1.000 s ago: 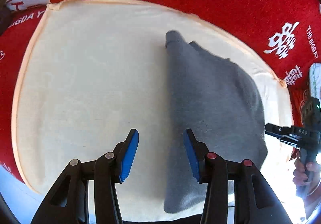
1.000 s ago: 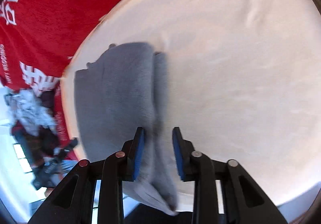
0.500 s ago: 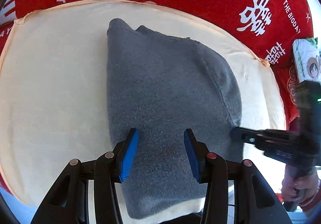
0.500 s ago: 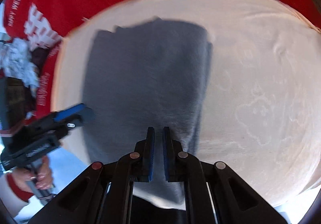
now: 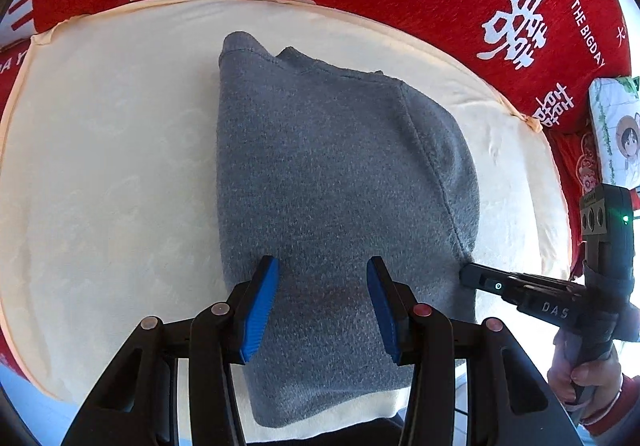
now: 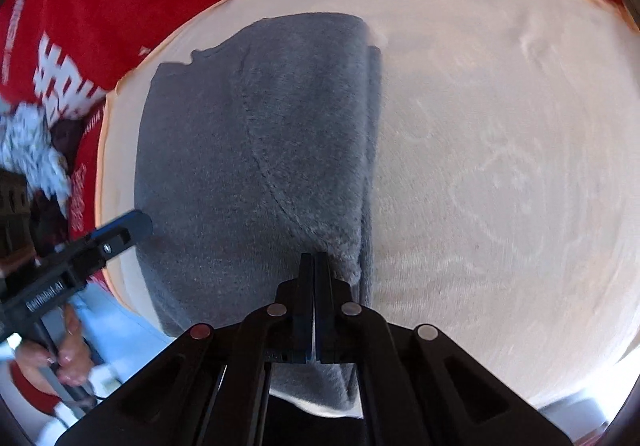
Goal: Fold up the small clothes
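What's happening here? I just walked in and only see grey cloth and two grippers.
A person is folding a small grey garment on a cream pad. The left gripper hangs open above the garment's near end. The right gripper is shut at the garment's edge; whether it pinches cloth is unclear.

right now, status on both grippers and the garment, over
Left hand-held gripper open over grey garment. Right hand-held gripper shut at its right edge, grip unclear. Garment folded on cream pad. Nothing in the way.
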{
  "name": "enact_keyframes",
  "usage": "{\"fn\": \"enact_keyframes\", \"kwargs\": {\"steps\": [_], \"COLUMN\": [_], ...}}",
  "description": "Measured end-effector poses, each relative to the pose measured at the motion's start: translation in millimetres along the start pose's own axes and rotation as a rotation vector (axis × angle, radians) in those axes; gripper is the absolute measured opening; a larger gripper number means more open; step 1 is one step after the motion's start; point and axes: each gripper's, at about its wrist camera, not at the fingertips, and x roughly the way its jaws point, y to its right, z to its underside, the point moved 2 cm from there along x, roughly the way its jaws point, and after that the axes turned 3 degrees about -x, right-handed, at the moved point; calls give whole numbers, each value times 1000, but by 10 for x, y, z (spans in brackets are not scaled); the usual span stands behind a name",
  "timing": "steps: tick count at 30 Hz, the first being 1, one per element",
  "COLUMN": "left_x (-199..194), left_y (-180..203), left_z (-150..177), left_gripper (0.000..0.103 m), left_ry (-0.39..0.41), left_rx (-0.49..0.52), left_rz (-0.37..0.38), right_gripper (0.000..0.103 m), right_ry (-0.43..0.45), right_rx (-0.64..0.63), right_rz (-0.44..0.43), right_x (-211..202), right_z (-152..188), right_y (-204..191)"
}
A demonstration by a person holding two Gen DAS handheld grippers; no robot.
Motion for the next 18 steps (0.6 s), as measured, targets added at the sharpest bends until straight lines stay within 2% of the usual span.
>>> {"fn": "enact_keyframes", "kwargs": {"steps": [3,11,13,14,16,17,18], "left_x": [-31,-57,-62,-69,-80,-82,-81], "left_y": [6,-13,-21,-27,-35,-38,-42], "left_z": [-6,33,39,41,49,53,55], "left_gripper": [48,48,48,48,48,48,48], "left_ry": [-6,-19,-22,-22,-20,-20,-20], "left_rx": [-2,-9,-12,-15,-17,-16,-16], "left_rz": [-14,-60,-72,-72,-73,-75,-77], "right_gripper": [0,0,0,0,8,19,37], "right_ry": [-5,-27,-12,22,98,123,131], "right_rx": [47,47,63,76,89,97,112], "right_rz": [-14,16,14,2,-7,-5,-7], "right_x": [-21,-23,-60,-123,-252,-285,-293], "right_z": [20,53,36,17,-51,-110,-178], "right_y": [51,42,45,48,54,61,92]}}
